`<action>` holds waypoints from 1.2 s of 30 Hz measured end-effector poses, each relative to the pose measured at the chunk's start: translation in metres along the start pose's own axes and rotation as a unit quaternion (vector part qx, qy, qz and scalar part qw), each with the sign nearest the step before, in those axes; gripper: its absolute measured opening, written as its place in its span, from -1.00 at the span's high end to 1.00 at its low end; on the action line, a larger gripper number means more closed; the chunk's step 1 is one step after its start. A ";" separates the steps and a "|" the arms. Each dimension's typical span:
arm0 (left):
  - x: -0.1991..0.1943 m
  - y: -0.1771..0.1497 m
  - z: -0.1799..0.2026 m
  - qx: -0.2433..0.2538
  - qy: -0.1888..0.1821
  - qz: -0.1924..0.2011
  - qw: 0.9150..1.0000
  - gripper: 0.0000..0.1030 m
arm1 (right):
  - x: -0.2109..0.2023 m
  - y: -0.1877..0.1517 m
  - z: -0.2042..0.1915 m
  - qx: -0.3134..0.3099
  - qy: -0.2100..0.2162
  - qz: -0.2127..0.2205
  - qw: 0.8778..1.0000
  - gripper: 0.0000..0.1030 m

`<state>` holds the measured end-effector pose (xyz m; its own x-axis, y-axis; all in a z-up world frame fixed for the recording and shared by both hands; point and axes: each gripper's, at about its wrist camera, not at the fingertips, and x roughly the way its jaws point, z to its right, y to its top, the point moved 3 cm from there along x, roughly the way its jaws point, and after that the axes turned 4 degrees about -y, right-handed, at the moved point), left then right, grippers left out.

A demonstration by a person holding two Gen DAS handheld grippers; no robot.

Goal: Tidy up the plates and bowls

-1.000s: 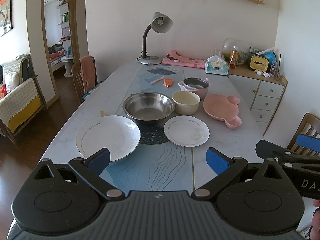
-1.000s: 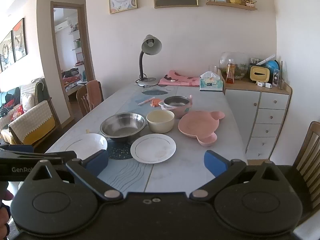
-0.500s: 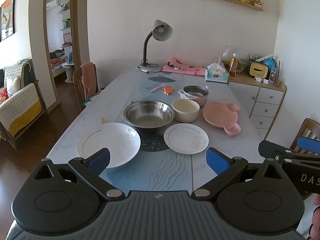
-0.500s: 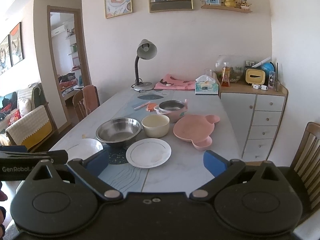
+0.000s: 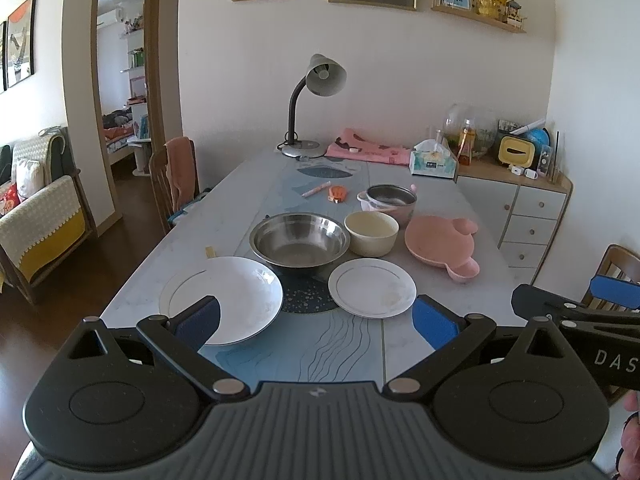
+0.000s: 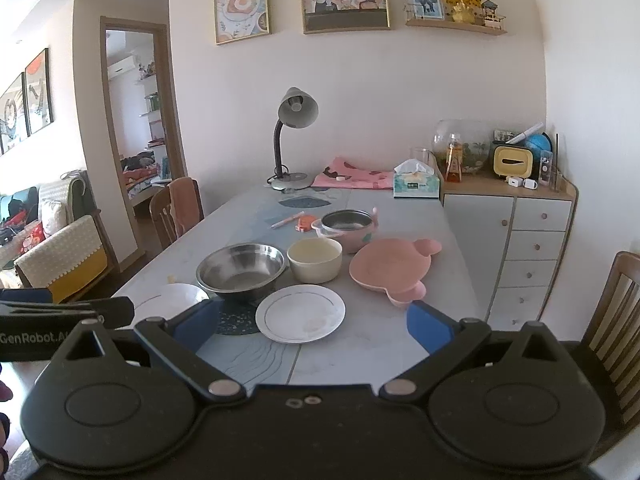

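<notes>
Both tongs hang above the near end of the table [image 5: 192, 216], wide apart and holding nothing. My left tongs [image 5: 316, 320] fill the bottom of the left view, and my right tongs [image 6: 312, 322] fill the bottom of the right view.

I see a big white plate [image 5: 222, 300] at the lower left of the left view. Just beside it, in the middle, sits a shiny steel bowl [image 5: 300, 240]. A small white plate [image 5: 372, 293] lies to the right of the big one, with a dark round mat [image 5: 306, 300] between them. Behind the small plate is a cream bowl [image 5: 371, 233], and behind that a pink pot [image 5: 390, 202]. A pink plate with ears [image 5: 440, 242] is at the right. A grey lamp [image 5: 316, 96] stands at the far end.
</notes>
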<state>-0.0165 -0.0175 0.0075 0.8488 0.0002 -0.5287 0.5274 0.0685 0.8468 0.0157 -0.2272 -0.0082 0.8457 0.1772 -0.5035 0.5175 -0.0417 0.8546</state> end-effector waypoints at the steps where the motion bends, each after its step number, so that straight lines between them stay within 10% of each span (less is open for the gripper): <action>1: 0.000 0.000 0.000 -0.001 0.000 0.001 1.000 -1.00 | 0.000 0.000 0.000 0.000 0.000 0.000 1.000 -0.97; 21: -0.004 -0.003 -0.002 -0.016 0.009 0.021 1.000 -1.00 | 0.000 0.001 -0.004 -0.014 0.016 0.018 1.000 -0.96; 36: 0.071 0.015 -0.095 -0.061 0.014 -0.017 0.998 -1.00 | 0.085 0.011 -0.080 -0.052 0.040 -0.029 0.997 -0.97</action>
<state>0.0487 0.0786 -0.0230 0.8282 0.0238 -0.5600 0.5462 0.1899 0.8159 0.0833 -0.1341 -0.0312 0.7996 0.2545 -0.5439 0.5450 0.0727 0.8353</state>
